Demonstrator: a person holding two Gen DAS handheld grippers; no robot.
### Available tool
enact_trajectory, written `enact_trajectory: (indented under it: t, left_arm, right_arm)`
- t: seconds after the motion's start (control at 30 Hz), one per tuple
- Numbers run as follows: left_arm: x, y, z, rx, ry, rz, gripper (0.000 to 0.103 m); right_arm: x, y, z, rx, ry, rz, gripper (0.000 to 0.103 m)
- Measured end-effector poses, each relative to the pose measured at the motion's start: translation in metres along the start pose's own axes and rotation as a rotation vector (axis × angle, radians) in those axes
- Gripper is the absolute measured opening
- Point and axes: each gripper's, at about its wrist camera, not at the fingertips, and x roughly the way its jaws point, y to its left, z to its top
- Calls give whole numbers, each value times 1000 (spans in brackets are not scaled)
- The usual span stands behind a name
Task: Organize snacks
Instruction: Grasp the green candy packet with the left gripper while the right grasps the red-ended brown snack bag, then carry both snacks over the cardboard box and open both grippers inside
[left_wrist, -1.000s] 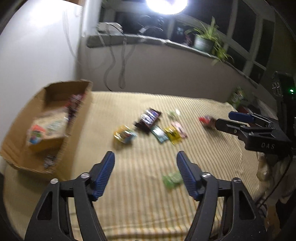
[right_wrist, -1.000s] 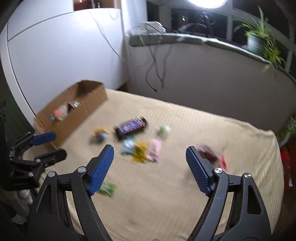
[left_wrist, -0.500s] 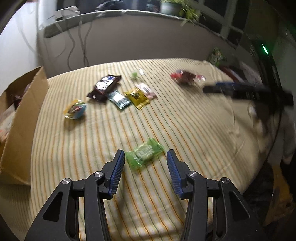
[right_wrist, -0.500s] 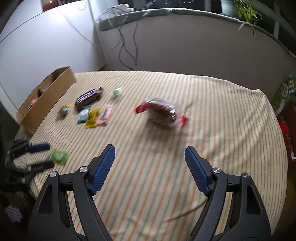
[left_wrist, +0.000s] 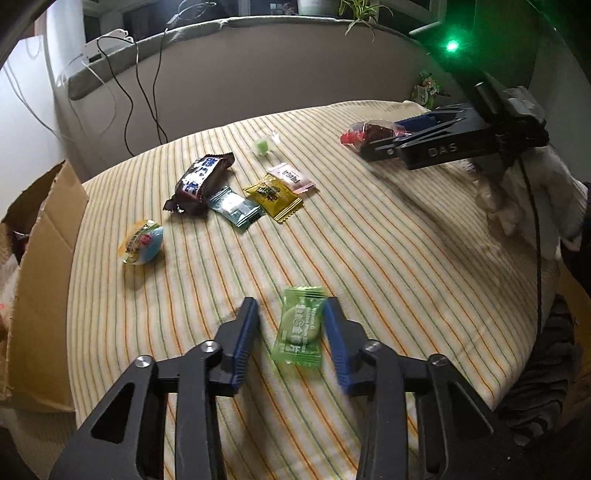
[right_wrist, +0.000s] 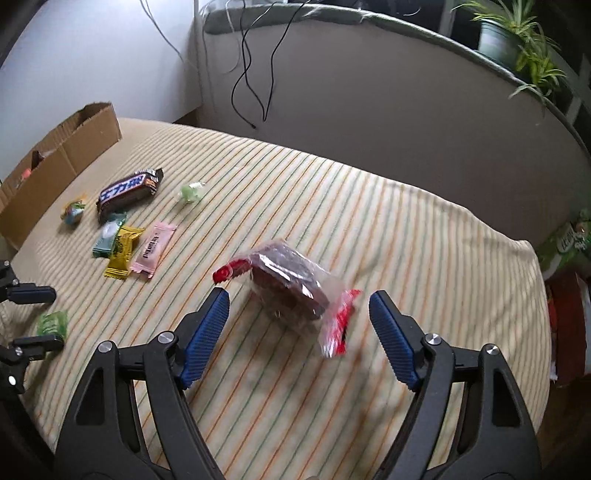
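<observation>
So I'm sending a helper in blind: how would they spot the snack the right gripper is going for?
On the striped bedspread, look right of the packet cluster, between the open right gripper fingers. The red-ended clear pack lies alone there: bulky, see-through, dark brown inside, unlike the flat opaque sachets.

Dim room, fisheye-bent edges, slight motion blur

"DAS" stands in raised letters on the black body of the right tool (left_wrist: 428, 149); "Vitamin C" is printed on the green candy wrapper (left_wrist: 301, 328); lettering on the other wrappers is too small or blurred to read.
</observation>
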Motion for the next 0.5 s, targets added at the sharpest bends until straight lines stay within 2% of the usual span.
enact_trajectory:
  t: [0.07, 0.23, 0.3, 0.37, 0.4, 0.5]
  left_arm:
    - [1, 2, -1, -11, -6, -2, 27]
    - [0, 8, -3, -54, -18, -13, 23]
    - [0, 9, -3, -66, -20, -14, 23]
    - [0, 9, -3, -70, -23, -15, 21]
    - [0, 9, -3, -74, -25, -16, 21]
    - [-1, 11, -4, -89, -31, -18, 21]
  right_arm:
    - [6, -1, 2, 4, 9, 15, 81]
    - [11, -5, 3, 24, 10, 36, 80]
    - [10, -7, 3, 32, 11, 35, 70]
    - [8, -8, 4, 36, 9, 49, 67]
    - [7, -8, 4, 34, 8, 57, 61]
    - [8, -5, 7, 20, 18, 44, 57]
